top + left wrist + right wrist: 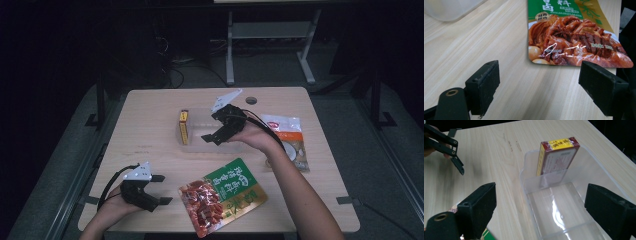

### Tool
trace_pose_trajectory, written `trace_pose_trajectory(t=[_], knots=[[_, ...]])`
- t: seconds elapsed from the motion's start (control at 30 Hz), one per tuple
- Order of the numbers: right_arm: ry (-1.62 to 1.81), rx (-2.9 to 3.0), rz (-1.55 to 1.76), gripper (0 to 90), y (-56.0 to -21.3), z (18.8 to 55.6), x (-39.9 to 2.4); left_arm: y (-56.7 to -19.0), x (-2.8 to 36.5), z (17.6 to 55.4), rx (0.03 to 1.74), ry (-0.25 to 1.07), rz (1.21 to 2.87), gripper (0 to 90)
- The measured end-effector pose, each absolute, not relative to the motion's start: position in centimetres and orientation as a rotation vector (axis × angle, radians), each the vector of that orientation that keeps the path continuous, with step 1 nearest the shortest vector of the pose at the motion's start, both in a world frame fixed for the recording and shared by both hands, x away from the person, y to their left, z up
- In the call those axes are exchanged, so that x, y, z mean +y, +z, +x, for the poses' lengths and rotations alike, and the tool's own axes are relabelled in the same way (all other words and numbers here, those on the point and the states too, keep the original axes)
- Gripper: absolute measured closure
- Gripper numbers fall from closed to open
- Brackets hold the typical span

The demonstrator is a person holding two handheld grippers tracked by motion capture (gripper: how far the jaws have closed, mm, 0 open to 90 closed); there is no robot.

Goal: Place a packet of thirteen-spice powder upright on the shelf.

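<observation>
Pale wood-grain bench (150, 125) is carrying a sorting job in progress: at the near left edge the left hand-held gripper (159, 189) is resting with its jaws spread and empty, pointing at the green-and-red food pouch (222, 195) lying flat just beside it. Further right, the right hand-held gripper (212, 136) is hovering, jaws wide and holding nothing, over the clear plastic bin (564, 202), where a red-and-yellow box (556, 160) is standing on edge against the far wall; a white snack packet (290, 140) is lying near the bench's right side. Judging by the layout, the pouch is likely going in next, best pinched by an edge so the flat, slippery film is lifting cleanly.
</observation>
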State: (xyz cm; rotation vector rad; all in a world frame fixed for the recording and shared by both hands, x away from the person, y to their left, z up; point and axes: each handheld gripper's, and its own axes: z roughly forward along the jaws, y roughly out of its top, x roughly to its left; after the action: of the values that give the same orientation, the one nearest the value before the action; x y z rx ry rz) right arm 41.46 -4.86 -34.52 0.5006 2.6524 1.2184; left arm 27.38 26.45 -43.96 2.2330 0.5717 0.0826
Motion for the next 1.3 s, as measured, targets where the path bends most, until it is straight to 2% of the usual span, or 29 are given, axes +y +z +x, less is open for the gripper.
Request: trace_pose_trajectory(t=[0.43, 1.3], knots=[[1.219, 2.623, 0.58, 12.0, -36.3, 37.9, -7.7, -43.8, 26.1, 27.9, 0.563, 0.07, 2.209, 16.6], [1.232, 2.494, 0.843, 13.6, -41.1, 30.8, -16.5, -43.2, 24.7, 28.0, 0.545, 0.08, 2.227, 16.6]])
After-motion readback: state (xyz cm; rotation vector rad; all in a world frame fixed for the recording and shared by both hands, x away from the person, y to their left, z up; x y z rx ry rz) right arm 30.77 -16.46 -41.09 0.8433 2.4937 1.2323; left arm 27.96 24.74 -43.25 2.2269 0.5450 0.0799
